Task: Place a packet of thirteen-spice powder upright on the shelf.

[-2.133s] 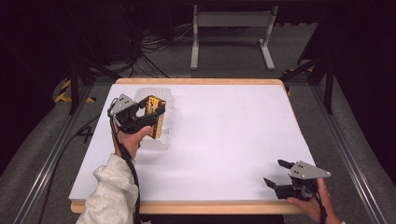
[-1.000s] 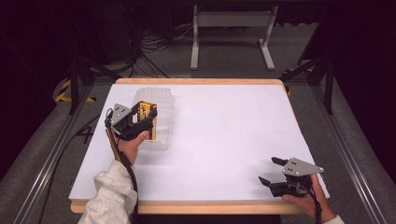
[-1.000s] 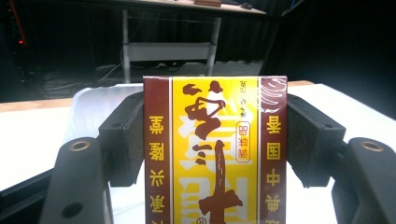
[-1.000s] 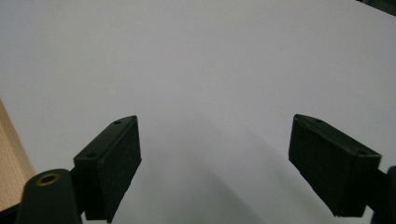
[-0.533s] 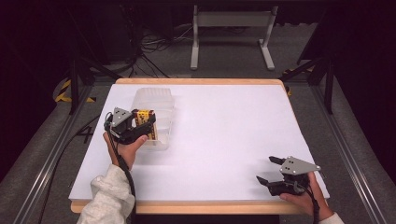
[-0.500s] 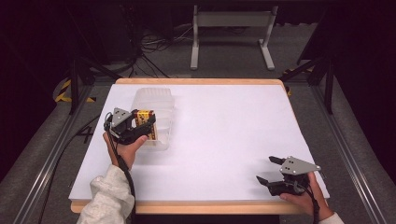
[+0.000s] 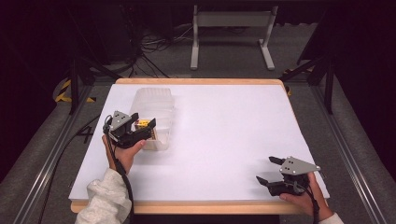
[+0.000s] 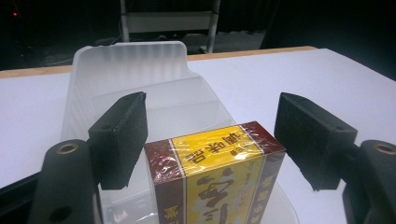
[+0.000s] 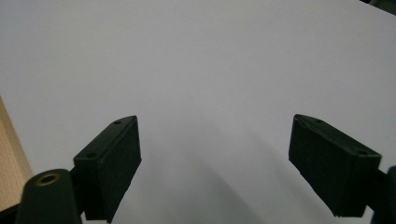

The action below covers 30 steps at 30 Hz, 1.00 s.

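A small box (image 8: 215, 172) with a yellow face and dark red ends stands in the near end of a clear plastic container (image 8: 130, 65). My left gripper (image 8: 210, 100) is open around it, with a gap between the box and each black pad. From above, the left gripper (image 7: 148, 130) is at the container's (image 7: 156, 100) near end on the table's left, and the box (image 7: 144, 123) shows just past it. My right gripper (image 7: 265, 169) rests open near the front right corner with nothing between its fingers; the right gripper (image 9: 215, 126) looks over bare white table.
The white table top (image 7: 224, 126) has a wooden edge (image 7: 201, 207) at the front. A metal stand (image 7: 231, 28) and cables lie on the floor beyond the far edge. A metal rail (image 7: 42, 182) runs along the left side.
My left gripper came down and back toward the person with the box, set it in the container's near end and opened. The right gripper shifted slightly left.
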Tool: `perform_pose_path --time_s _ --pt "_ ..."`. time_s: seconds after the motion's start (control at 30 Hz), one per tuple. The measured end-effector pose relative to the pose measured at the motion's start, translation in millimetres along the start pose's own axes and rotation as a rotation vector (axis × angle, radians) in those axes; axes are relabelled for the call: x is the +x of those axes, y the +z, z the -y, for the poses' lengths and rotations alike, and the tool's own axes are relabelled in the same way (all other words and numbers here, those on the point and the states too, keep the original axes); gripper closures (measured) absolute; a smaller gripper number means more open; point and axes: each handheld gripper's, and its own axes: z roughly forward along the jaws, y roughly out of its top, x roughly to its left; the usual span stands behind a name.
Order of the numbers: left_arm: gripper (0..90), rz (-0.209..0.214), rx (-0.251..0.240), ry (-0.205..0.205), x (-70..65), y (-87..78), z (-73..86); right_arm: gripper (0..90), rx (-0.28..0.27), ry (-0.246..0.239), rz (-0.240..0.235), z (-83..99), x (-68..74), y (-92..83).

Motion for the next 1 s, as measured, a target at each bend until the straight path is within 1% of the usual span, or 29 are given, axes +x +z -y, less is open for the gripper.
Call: perform_pose_path --time_s 0.1,0.2,0.27,0.33,0.4,0.5,0.57,0.6,0.63,0.67,0.77,0.87,0.93,1.0 --pt "26.5 0.01 0.006 0.005 -0.8 0.8 0.3 17.5 0.001 0.0 -0.001 0.1 -0.1 -0.2" --pt "26.5 0.002 0.012 0.014 -2.1 1.1 0.6 17.4 0.0 0.002 0.001 0.2 -0.5 -0.5" --pt "26.4 -0.001 0.012 0.009 -2.2 0.1 1.5 17.4 -0.001 0.003 0.002 0.2 -0.6 -0.7" --pt "26.2 -0.005 0.01 0.013 -2.2 -1.5 1.9 17.4 0.001 0.001 0.001 0.4 -0.3 -0.6" --pt "26.1 -0.001 0.012 0.011 -2.5 -3.0 2.5 17.4 0.003 0.001 0.001 0.5 -0.3 -0.5" --pt "24.1 0.002 0.013 0.01 -2.9 -3.8 3.6 17.4 0.003 0.0 0.002 0.6 -0.1 -0.4" --pt "21.9 -0.005 0.017 0.015 -2.8 -4.7 4.0 17.4 0.005 0.0 0.002 0.7 -0.1 -0.1" --pt "21.2 0.0 0.013 0.008 -2.9 -5.2 4.4 17.4 0.006 0.001 0.001 0.7 0.0 0.0" --pt "20.0 0.004 0.012 0.008 -2.6 -5.9 4.5 17.4 0.008 -0.001 0.001 0.7 0.1 0.2" --pt "19.2 0.0 0.016 0.007 -3.0 -6.7 4.9 17.4 0.009 -0.003 0.001 0.7 0.2 0.3" --pt "16.9 0.012 0.018 0.006 -2.8 -8.2 6.1 17.4 0.009 -0.004 0.001 0.9 0.2 0.0" --pt "15.7 0.018 0.015 0.011 -3.9 -9.9 7.2 17.4 0.009 -0.003 0.002 1.0 -0.1 -0.2" --pt "13.2 0.019 0.018 0.014 -4.3 -10.4 7.1 17.4 0.009 -0.004 0.0 0.9 0.1 0.0" --pt "12.3 0.027 0.017 0.024 -5.3 -11.7 7.0 17.3 0.016 -0.014 -0.005 0.8 1.1 0.7"
